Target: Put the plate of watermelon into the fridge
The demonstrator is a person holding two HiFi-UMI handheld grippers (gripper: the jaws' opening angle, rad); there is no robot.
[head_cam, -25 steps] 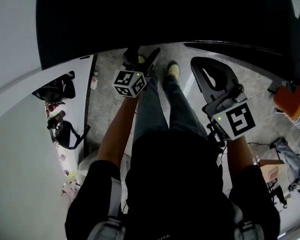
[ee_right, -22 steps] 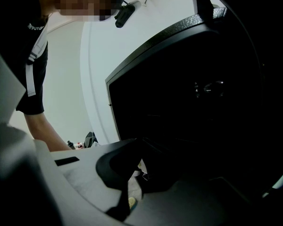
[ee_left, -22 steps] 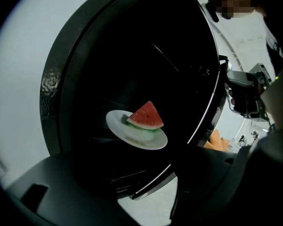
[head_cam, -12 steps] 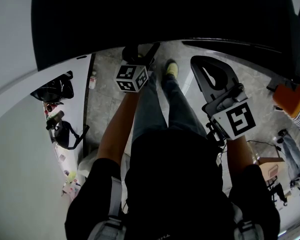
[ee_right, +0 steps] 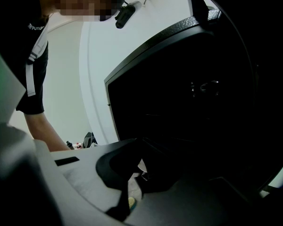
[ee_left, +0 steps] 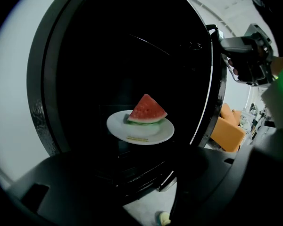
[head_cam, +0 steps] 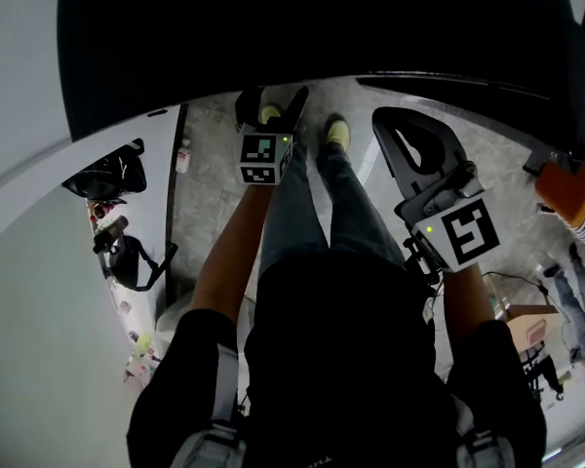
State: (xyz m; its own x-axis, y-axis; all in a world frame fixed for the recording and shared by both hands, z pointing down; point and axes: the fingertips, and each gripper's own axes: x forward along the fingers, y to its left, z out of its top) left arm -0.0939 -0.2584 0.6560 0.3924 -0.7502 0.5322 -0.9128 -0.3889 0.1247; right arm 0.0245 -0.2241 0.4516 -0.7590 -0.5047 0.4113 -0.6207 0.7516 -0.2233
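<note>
plate (ee_left: 140, 132): white, sitting flat on a shelf inside the fridge (ee_left: 47, 93), roughly mid-height in the dark compartment as I see it from the left gripper view
watermelon (ee_left: 147, 109): one red wedge with a green rind, lying on the plate, a bit toward the back right of it
left gripper (ee_left: 174, 182): jaws spread apart with nothing between them, just floor and the tip of a yellow shoe (ee_left: 163, 218) showing through the gap; it's pointed at the plate but well clear of it, not touching
right gripper (ee_right: 134, 178): jaws parted too, empty, only a strip of floor in the gap; it's facing a big black surface (ee_right: 188, 93), and I honestly can't tell if that's the door or the body
head view: both grippers are held out in front of my operator, left one up near the fridge's edge, right one lower and off to the side
background: orange chair (ee_left: 228, 131) past the fridge's right edge
</note>
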